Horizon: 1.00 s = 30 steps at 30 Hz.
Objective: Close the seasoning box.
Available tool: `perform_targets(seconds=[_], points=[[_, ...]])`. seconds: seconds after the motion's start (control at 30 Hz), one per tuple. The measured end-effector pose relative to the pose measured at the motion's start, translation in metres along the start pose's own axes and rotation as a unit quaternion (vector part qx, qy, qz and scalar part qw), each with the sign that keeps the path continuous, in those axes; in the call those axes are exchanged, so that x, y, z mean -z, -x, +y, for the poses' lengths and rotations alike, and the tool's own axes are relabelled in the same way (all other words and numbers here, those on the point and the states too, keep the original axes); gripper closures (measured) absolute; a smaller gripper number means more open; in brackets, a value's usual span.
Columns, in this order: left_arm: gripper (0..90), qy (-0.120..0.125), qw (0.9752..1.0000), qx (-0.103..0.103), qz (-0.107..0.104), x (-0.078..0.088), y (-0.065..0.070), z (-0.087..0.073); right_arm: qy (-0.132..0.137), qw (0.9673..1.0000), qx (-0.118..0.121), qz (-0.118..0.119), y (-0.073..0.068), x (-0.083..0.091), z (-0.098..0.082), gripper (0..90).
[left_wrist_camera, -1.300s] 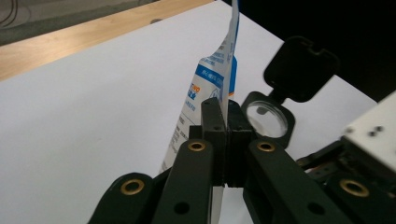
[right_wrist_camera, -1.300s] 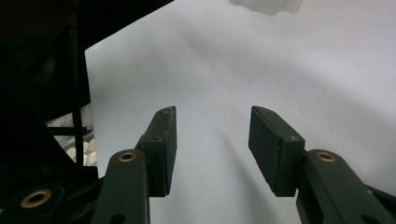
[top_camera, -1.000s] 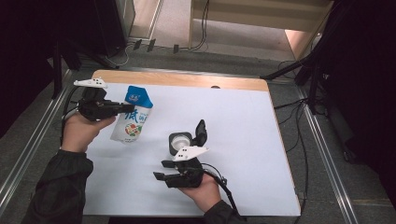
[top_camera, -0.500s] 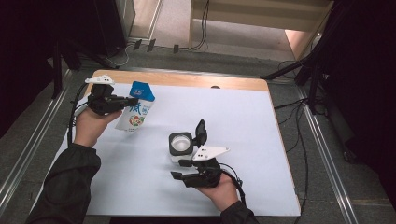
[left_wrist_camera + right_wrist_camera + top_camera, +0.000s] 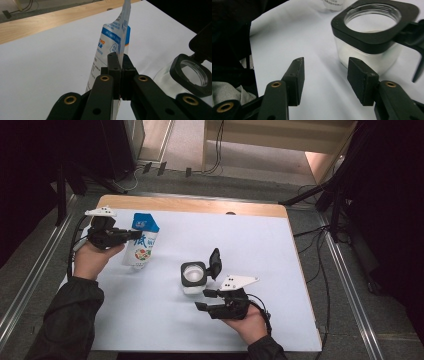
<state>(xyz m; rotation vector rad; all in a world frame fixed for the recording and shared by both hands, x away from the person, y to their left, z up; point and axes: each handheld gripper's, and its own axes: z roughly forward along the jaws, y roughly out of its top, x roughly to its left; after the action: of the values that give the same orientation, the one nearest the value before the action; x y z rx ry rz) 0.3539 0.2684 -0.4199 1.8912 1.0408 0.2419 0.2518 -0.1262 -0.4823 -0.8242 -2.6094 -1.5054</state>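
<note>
In the high view the left gripper (image 5: 131, 235) is clamped on the upper edge of a blue-and-white pouch (image 5: 142, 245), which stands upright near the table's (image 5: 280, 320) left side, while the jar (image 5: 193, 278) sits near the middle with its black hinged lid (image 5: 215, 263) flipped open. The right gripper (image 5: 204, 299) lies just in front of the jar, jaws apart and empty, not touching it. In the left gripper view the two pads pinch a flat side seam of the pouch (image 5: 110, 50), low on its torn top; the open jar (image 5: 190, 75) shows off to the right, well apart. The work looks like pouring from the pouch into the jar, so the pinch should stay firm on that seam, and the pouch should be carried over until its torn corner hangs above the jar mouth before any tilt. In the right gripper view the jaws stand well apart with nothing between them, and the jar (image 5: 372, 47) is just beyond the right pad (image 5: 362, 80). Closing on the clear wall below the black rim, squarely and away from the hinge, would probably steady the jar best against tipping.
</note>
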Motion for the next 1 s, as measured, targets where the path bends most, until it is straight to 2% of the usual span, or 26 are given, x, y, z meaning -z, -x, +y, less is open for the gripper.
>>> perform_targets(seconds=[0.1,0.13,0.27,0.3,0.33,0.5,0.57,0.67,0.73,0.9,0.97,1.0], points=[[89.4,-0.003,0.9999,-0.008,0.009,0.005,0.002,-0.005,-0.001,1.0,0.0,-0.002,0.004,0.004,-0.001,49.3],[89.4,-0.006,0.9998,-0.016,0.011,0.009,0.002,-0.01,-0.002,1.0,-0.002,-0.005,0.007,0.007,-0.002,49.2],[88.1,-0.008,0.9998,-0.011,0.012,0.015,0.001,-0.016,0.0,1.0,-0.002,-0.008,0.013,0.012,-0.002,49.2],[87.3,-0.006,0.9999,0.002,0.011,0.02,-0.001,-0.019,-0.001,1.0,-0.003,-0.009,0.013,0.014,-0.001,49.1],[86.9,-0.002,0.9999,0.004,0.013,0.024,-0.002,-0.021,-0.004,0.9999,0.0,-0.011,0.014,0.015,0.0,49.0],[84.0,-0.006,0.9999,0.003,0.011,0.027,-0.003,-0.028,-0.005,0.9998,0.008,-0.019,0.016,0.019,0.003,49.1],[82.6,-0.007,0.9999,-0.002,0.01,0.026,-0.002,-0.031,-0.003,0.9999,-0.002,-0.016,0.021,0.019,0.005,49.4],[78.2,-0.005,0.9999,-0.009,0.011,0.026,-0.001,-0.032,-0.006,0.9998,0.001,-0.02,0.021,0.018,0.006,49.5],[67.6,-0.002,0.9999,-0.013,0.01,0.025,0.001,-0.032,-0.013,0.9997,0.007,-0.02,0.02,0.017,0.008,49.4],[62.6,0.003,0.9999,-0.012,0.008,0.025,0.0,-0.032,-0.015,0.9998,0.001,-0.016,0.022,0.016,0.008,50.2],[57.5,0.002,0.9999,-0.014,0.008,0.025,0.001,-0.032,-0.01,0.9998,-0.003,-0.016,0.024,0.019,0.008,51.6],[55.6,0.0,0.9997,-0.022,0.007,0.024,0.001,-0.032,-0.012,0.9998,-0.005,-0.018,0.024,0.021,0.009,52.1]])
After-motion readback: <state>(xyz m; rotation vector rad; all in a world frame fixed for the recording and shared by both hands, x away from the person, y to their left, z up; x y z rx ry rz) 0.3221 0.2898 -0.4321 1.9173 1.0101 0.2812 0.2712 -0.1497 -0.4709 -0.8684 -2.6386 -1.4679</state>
